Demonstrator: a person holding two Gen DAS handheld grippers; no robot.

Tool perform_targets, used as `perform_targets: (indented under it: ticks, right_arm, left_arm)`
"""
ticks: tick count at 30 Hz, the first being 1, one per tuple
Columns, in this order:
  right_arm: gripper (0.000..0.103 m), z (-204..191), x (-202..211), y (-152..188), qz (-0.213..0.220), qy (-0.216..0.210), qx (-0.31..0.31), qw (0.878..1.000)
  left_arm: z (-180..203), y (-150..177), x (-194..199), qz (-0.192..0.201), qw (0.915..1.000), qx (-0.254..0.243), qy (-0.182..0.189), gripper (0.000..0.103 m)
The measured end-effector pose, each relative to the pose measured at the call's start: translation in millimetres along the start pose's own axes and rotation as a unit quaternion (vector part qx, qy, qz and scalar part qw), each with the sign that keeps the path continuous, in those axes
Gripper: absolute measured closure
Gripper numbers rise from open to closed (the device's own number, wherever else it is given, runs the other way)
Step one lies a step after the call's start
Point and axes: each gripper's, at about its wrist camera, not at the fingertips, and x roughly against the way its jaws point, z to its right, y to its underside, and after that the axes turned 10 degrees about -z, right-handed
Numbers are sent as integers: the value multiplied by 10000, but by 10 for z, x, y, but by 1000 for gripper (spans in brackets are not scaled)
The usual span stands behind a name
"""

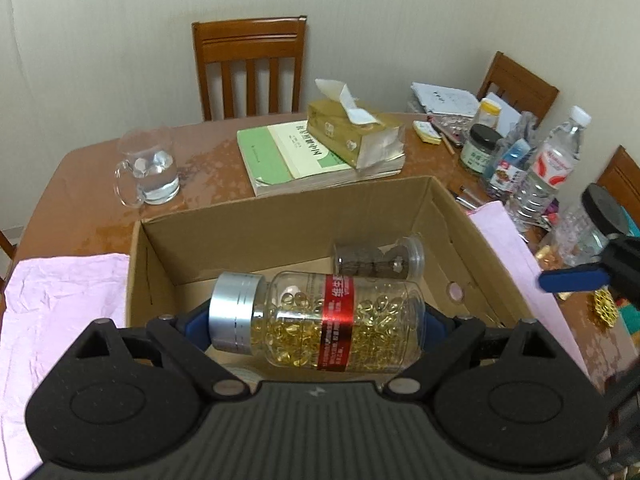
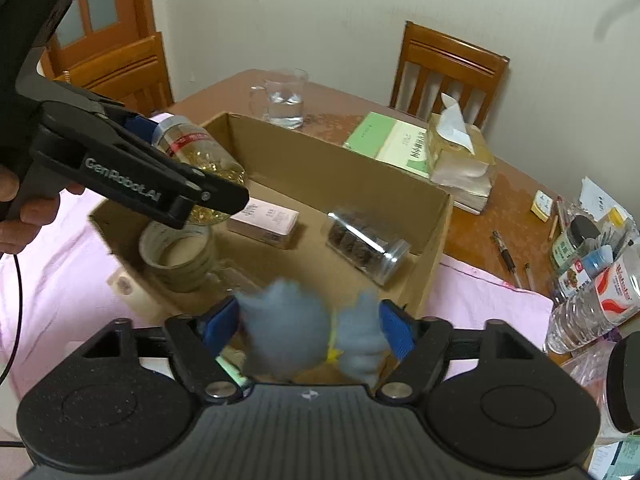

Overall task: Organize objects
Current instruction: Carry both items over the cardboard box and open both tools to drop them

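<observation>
My left gripper (image 1: 314, 322) is shut on a clear bottle of golden capsules (image 1: 360, 320) with a silver cap and a red label, gripped end to end and hanging over the open cardboard box (image 1: 280, 216). In the right wrist view the same bottle (image 2: 208, 160) hangs above the box's left corner. My right gripper (image 2: 308, 332) stands open over the box's near edge. A blurred grey-blue fluffy toy (image 2: 284, 332) lies loose between its blue pads (image 2: 222, 326). Inside the box (image 2: 320, 160) lie a clear jar of dark contents (image 2: 364, 244), a pink carton (image 2: 264, 220) and a tape roll (image 2: 176, 256).
The box sits on a pink cloth (image 1: 60, 300) on a wooden table. Behind it stand a glass mug of water (image 1: 148, 176), stacked books (image 1: 288, 156) and a tissue box (image 1: 352, 132). A water bottle (image 1: 548, 168), jars and pens crowd the right. Chairs (image 1: 248, 64) ring the table.
</observation>
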Motion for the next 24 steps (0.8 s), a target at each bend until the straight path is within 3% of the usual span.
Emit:
perform_targets:
  ticks: [4,13,24]
  right_arm:
    - [2,63,11,34,124,-26,-58,9999]
    - [0,127,75,245,21,44,-137,9999]
    - [0,248,172,823,-257,74,-553,9981]
  left_arm:
    - [21,-18,-74,19,10000,-22,-46,7]
    - [80,75,152,222,9994,-164,-219,6]
    - [99,538,477,321,9985,-179,-403,2]
